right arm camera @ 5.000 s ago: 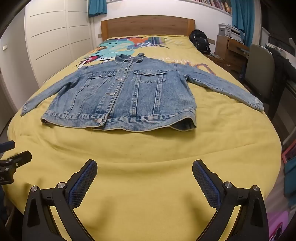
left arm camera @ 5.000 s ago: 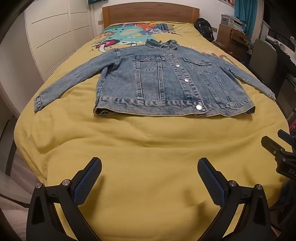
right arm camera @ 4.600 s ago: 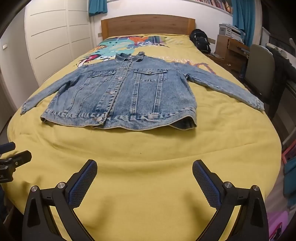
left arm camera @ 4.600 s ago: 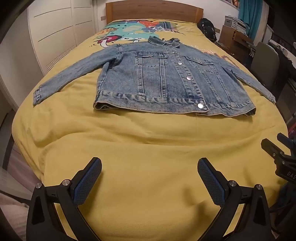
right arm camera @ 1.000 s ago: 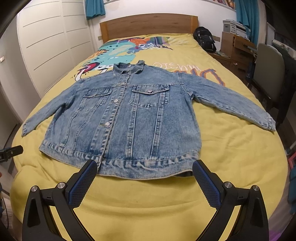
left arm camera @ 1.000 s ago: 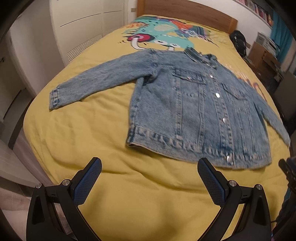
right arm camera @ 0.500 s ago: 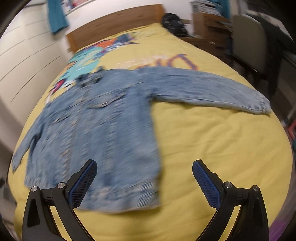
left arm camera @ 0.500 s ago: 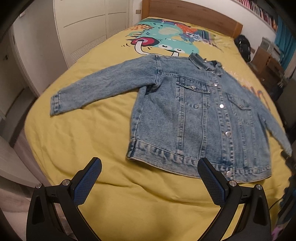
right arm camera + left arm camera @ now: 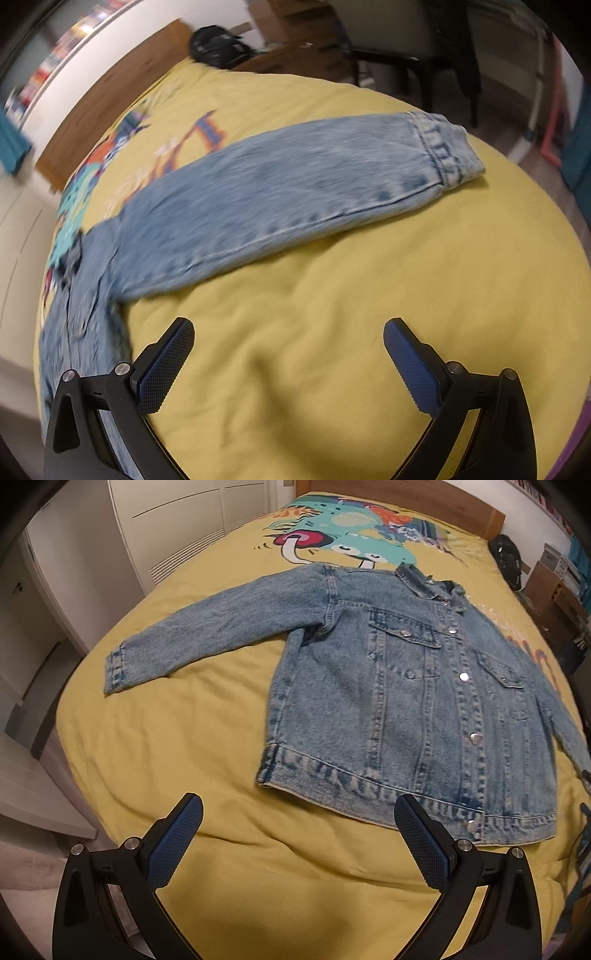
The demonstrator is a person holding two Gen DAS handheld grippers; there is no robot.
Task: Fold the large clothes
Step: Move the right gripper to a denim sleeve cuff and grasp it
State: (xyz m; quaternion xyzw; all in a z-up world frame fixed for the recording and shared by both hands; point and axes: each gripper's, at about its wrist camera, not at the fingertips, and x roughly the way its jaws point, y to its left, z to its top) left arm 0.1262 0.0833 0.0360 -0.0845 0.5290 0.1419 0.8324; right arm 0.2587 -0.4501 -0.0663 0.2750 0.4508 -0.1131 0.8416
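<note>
A blue denim jacket lies flat and buttoned on the yellow bedspread, with both sleeves spread out. My left gripper hovers open just short of the jacket's hem, near its left corner. Its left sleeve ends in a cuff near the bed's left edge. In the right wrist view the other sleeve runs across the frame to its cuff. My right gripper hangs open over bare bedspread a little in front of that sleeve. Nothing sits between either pair of fingers.
White wardrobe doors stand along the bed's left side. A wooden headboard closes the far end, with a black backpack beside it. A chair and floor lie past the bed's right edge.
Both grippers moved up from the foot of the bed toward the jacket. The right one then swung right, from the jacket's body to the right sleeve. Both stayed open.
</note>
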